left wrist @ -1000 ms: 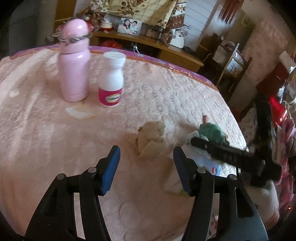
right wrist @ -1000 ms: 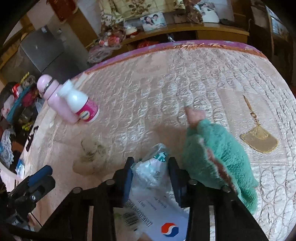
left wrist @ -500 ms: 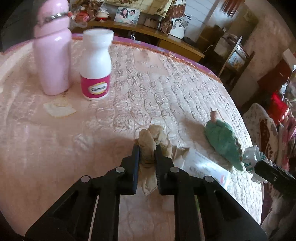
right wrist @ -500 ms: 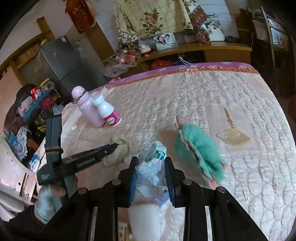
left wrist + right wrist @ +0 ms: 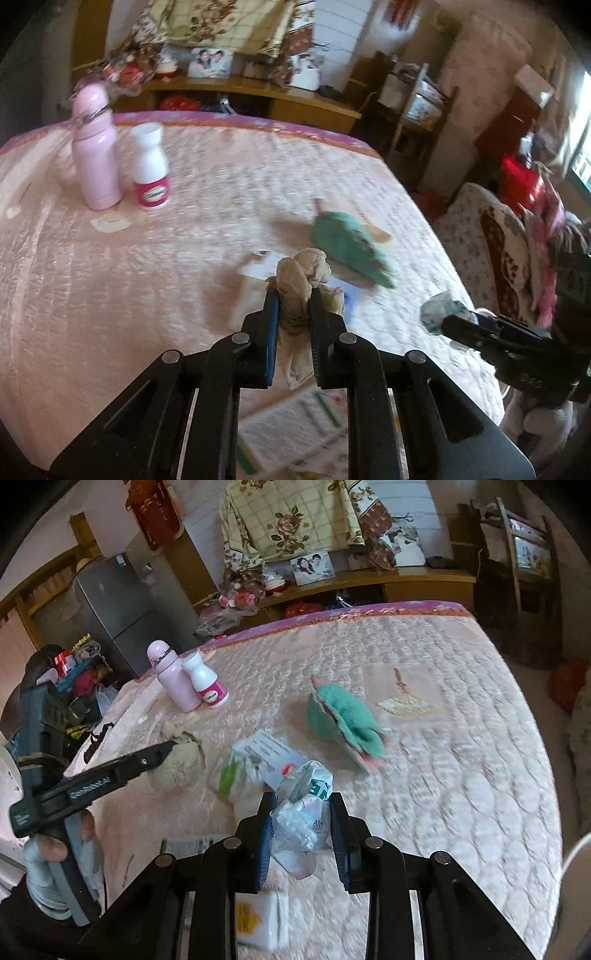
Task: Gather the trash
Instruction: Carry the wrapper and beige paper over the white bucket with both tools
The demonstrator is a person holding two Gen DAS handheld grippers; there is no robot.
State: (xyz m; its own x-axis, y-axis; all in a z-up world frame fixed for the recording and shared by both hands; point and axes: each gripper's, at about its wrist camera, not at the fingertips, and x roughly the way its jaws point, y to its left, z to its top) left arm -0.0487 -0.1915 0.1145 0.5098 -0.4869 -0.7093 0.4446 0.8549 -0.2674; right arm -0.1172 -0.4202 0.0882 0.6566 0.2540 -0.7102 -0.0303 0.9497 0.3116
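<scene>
left gripper [image 5: 293,295] clamped on a beige tissue wad [image 5: 301,275], wad sticks out past the tips and hangs below the pads, lifted clear of the bed [image 5: 110,295]. its jaws have just been closing, the wad between them. right gripper [image 5: 301,805] pinched on a crumpled wrapper [image 5: 301,812], white plastic with green print, also off the bed, bulging above and below the pads. in the left wrist view the right gripper shows at 4 o'clock with the wrapper at its tip. in the right wrist view the left gripper comes in from 9 o'clock, a hand [image 5: 59,853] on its grip, wad at its tip. still on the bed: printed leaflet [image 5: 269,755] at center in the right view, just beyond the wrapper; green slipper [image 5: 343,720] at 1 o'clock of the leaflet, lying on its side; pink bottle [image 5: 94,162] and white pill bottle [image 5: 149,168] upright, just beside each other, at 10 o'clock in the left view, well apart from both grippers. small white box [image 5: 262,923] at 6 o'clock in the right view, under the gripper frame. more paper [image 5: 295,424] at 6 o'clock in the left view, blurred, print unreadable. gold fan motif [image 5: 406,703] stitched on the cover at 3 o'clock of the slipper. edges of both views motion-blurred.
</scene>
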